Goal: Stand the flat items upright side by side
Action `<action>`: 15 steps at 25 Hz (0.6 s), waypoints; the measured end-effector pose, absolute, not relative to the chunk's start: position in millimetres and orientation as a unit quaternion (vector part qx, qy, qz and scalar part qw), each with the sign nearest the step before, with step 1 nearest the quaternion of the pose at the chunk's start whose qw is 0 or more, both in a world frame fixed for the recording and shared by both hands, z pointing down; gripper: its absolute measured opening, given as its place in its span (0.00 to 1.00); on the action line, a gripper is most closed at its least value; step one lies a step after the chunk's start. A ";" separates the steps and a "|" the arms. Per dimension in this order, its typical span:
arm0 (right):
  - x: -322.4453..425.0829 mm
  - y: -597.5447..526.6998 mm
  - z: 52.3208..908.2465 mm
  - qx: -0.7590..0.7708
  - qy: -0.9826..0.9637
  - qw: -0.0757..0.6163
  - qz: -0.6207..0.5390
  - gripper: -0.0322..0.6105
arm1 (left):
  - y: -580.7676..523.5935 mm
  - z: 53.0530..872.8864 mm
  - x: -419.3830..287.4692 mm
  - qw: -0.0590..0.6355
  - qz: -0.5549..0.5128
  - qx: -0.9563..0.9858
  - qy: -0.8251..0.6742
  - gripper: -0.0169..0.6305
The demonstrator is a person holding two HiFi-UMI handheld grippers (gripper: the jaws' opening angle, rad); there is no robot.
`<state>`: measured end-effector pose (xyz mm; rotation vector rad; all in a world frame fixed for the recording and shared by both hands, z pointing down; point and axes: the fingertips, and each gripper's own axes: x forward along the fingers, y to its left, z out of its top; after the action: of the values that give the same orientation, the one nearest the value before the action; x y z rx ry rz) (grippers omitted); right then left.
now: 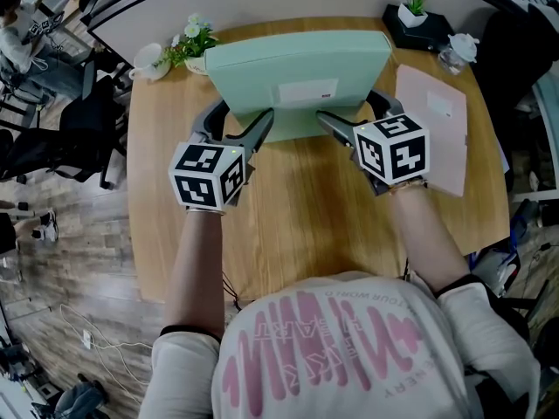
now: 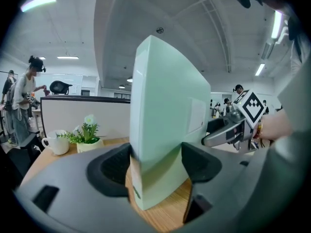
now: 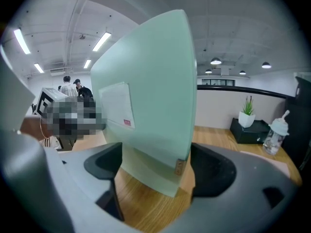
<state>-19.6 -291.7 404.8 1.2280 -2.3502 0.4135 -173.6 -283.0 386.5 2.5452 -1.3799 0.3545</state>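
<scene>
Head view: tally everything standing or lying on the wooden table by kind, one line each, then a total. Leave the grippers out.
File folders: 2 (mint-green upright folder, pink flat folder)
Potted plants: 2 (white-flowered plant, small green plant in a white pot)
White ceramic mug: 1
Clear plastic bottle: 1
Black box: 1
Total: 7

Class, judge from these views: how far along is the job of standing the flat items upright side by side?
Done: the green folder stands upright on the table. In hand: the left gripper clamps one end of it; the right gripper straddles the other end, jaws apparently not pressing. Left: the pink folder lies flat at the right and must be stood beside the green one.
</scene>
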 end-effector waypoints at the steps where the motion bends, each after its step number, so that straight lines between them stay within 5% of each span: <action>1: -19.9 -291.5 404.7 0.445 -0.853 0.227 0.150 0.74 | -283.0 386.5 -174.1 0.114 0.119 0.868 -0.469 0.54; 15: -20.8 -293.6 404.1 0.451 -0.851 0.208 0.170 0.76 | -282.7 386.7 -174.5 0.118 0.114 0.870 -0.466 0.54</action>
<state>-20.8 -293.6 404.1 1.2545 -2.3699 0.4721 -174.5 -282.7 386.7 2.5446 -1.3627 0.3348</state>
